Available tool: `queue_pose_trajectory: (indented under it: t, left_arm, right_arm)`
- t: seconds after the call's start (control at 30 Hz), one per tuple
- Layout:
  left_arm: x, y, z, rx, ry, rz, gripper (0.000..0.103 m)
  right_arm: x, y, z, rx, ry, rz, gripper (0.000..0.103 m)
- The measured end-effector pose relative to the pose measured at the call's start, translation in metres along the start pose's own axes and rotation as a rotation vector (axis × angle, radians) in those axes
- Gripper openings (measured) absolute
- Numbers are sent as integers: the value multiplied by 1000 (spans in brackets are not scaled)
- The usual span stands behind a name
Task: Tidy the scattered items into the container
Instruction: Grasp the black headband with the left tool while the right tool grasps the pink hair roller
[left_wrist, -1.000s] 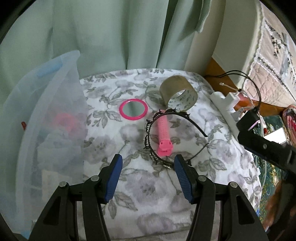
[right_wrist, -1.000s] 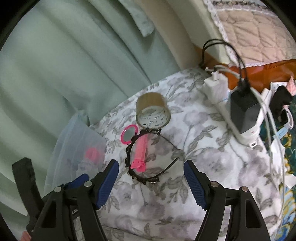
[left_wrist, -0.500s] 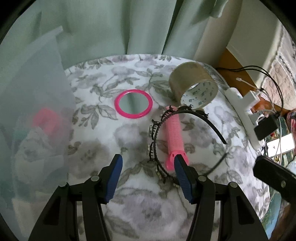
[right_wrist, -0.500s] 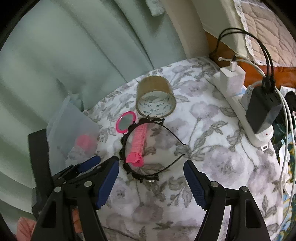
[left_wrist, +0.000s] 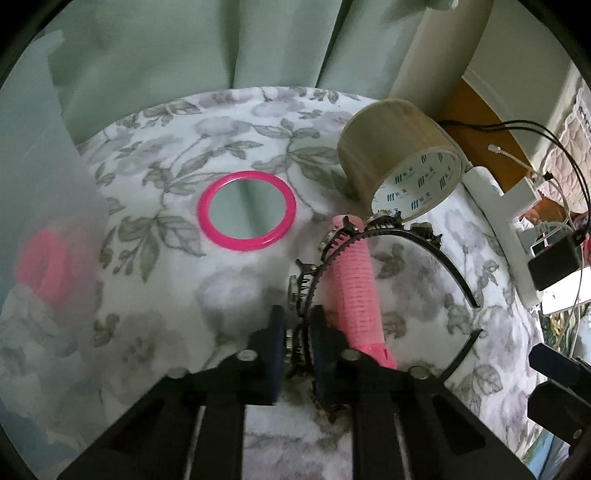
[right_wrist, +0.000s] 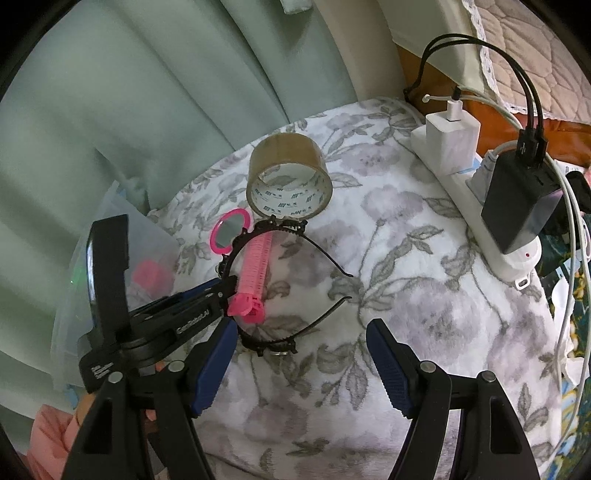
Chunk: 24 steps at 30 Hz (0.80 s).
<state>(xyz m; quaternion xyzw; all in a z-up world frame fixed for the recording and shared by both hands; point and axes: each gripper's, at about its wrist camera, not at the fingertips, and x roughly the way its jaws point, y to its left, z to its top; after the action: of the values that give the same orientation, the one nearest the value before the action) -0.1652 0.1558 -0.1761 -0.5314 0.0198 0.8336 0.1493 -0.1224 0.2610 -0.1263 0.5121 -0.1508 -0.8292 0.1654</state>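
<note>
A floral blanket (right_wrist: 424, 295) carries the scattered items, with a translucent container (left_wrist: 40, 229) at its left edge. Beyond the black toothed headband (right_wrist: 295, 291), a roll of brown tape (right_wrist: 290, 177) stands on edge, touching it; left of the headband's far end lies a pink-rimmed mirror (left_wrist: 246, 210). A pink hair roller (left_wrist: 356, 288) lies inside the headband's arc. The left tool (left_wrist: 297, 347) is closing narrow, the headband's rim between its blue pads. The right tool (right_wrist: 301, 363) hangs wide and empty near the headband's open ends
</note>
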Motion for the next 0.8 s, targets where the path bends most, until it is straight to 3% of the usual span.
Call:
queue_pose_trajectory:
  t: [0.3, 0.6, 0.8]
  left_arm:
    - [-18, 4, -4, -14, -53, 6, 12]
    - [-59, 9, -9, -3, -127, 85, 12]
    - [-68, 24, -25, -28, -114, 142, 12]
  right_arm:
    - [-2, -1, -1, 5, -2, -7, 74]
    - [-17, 4, 1, 0, -45, -6, 74]
    - [-17, 10, 2, -16, -48, -4, 74]
